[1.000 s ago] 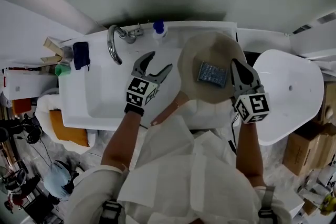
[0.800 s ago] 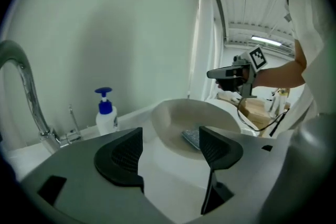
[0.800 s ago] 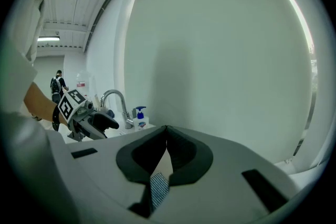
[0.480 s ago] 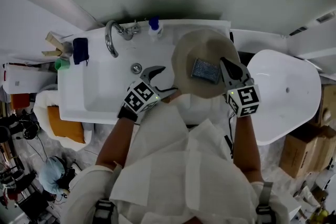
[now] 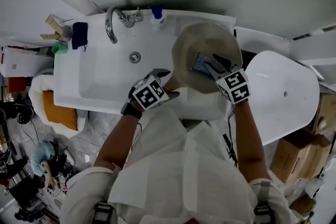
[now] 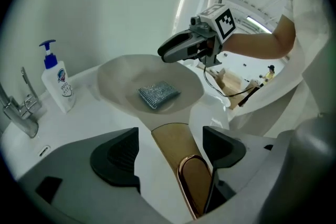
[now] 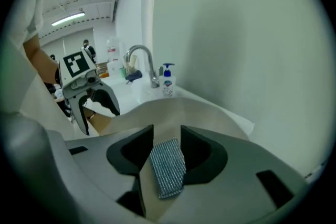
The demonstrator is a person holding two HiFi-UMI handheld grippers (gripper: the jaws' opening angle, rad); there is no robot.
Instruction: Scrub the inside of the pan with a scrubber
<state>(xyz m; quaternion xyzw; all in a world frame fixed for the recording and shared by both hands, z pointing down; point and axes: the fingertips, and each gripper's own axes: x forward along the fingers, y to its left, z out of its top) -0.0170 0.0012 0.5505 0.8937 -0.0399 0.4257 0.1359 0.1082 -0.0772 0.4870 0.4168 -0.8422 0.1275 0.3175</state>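
Where the pan (image 5: 189,42) is set: on the white counter (image 5: 202,107) at the right end of the sink (image 5: 100,84), upright, with its beige bowl open to the head view.
Scrubber (image 7: 168,168): a grey-blue woven pad, laid flat on the pan's inner floor, a little right of centre in the head view.
Pan handle (image 6: 181,160): tan, with a copper-coloured loop at its end. It is pointed away from the bowl toward the person's left side.
Left gripper (image 6: 170,134): held over the handle and pointed steeply down. The jaws are spread wide, and the handle is seen running between them. It is passed closer to the right pad than to the left, and neither pad is pressed on it.
Right gripper (image 5: 216,64): reached into the pan from the person's side and angled down. Its jaws have just been opening and are parted to a moderate gap, with the scrubber lying between them. The pad's long edges are seen just beside the jaw tips, and no squeeze on it is shown.
Faucet (image 5: 110,34): curved chrome, mounted at the back of the sink, well apart from both grippers.
Soap bottle (image 6: 56,81): a white bottle with a blue pump, stood upright on the back ledge between faucet and pan.
Drain (image 5: 135,57): seen in the basin floor, near the left gripper, on the faucet side of it.
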